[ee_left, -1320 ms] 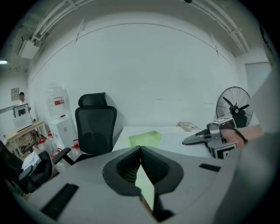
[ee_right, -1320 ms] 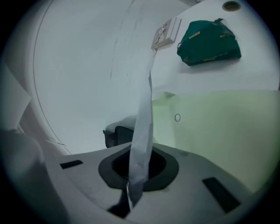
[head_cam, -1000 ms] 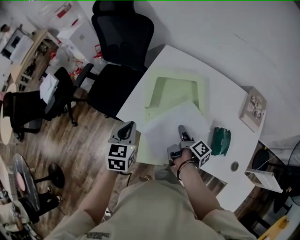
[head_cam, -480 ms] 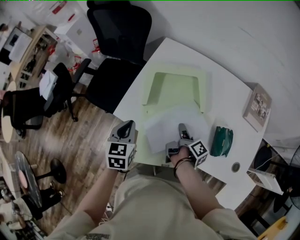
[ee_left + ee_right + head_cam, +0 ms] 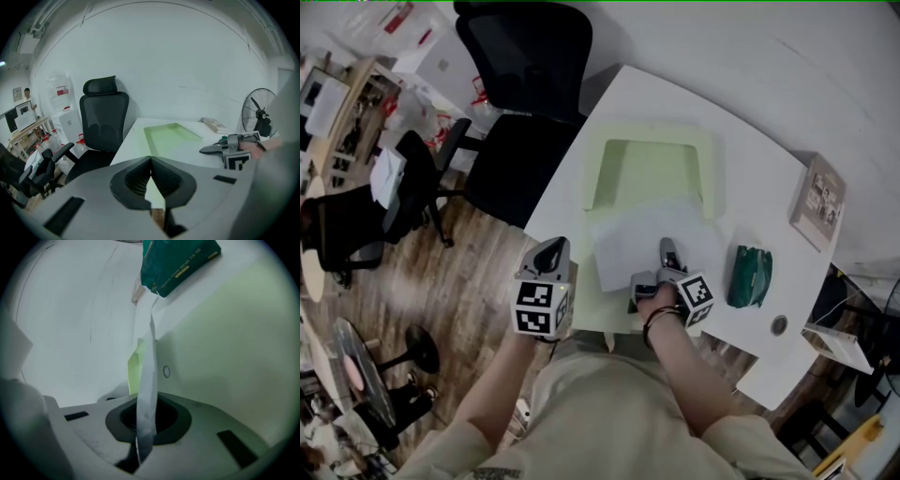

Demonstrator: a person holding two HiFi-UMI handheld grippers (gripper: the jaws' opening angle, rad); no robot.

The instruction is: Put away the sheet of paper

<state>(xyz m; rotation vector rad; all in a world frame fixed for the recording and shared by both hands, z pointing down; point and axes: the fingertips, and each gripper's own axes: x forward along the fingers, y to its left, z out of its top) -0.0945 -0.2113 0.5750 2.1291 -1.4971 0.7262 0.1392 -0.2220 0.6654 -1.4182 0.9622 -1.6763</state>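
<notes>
The white sheet of paper point(image 5: 633, 239) lies over the near half of an open pale-green folder point(image 5: 652, 164) on the white table point(image 5: 750, 178). My right gripper point(image 5: 666, 248) is shut on the sheet's near edge. In the right gripper view the sheet point(image 5: 147, 376) runs edge-on out of the shut right gripper point(image 5: 145, 420). My left gripper point(image 5: 548, 255) hangs off the table's left edge, above the floor. In its own view the left gripper point(image 5: 151, 161) is shut with nothing in it, and the folder point(image 5: 171, 136) lies ahead.
A teal packet point(image 5: 748, 275) lies right of the sheet, and a book point(image 5: 820, 200) sits at the table's far right. A round cable hole point(image 5: 779, 325) is near the front right. A black office chair point(image 5: 520, 66) stands at the table's far left corner, a fan point(image 5: 257, 112) beyond the right side.
The right gripper stays shut on the sheet and has barely shifted over the folder. The left gripper holds its place. The head view has swung slightly.
</notes>
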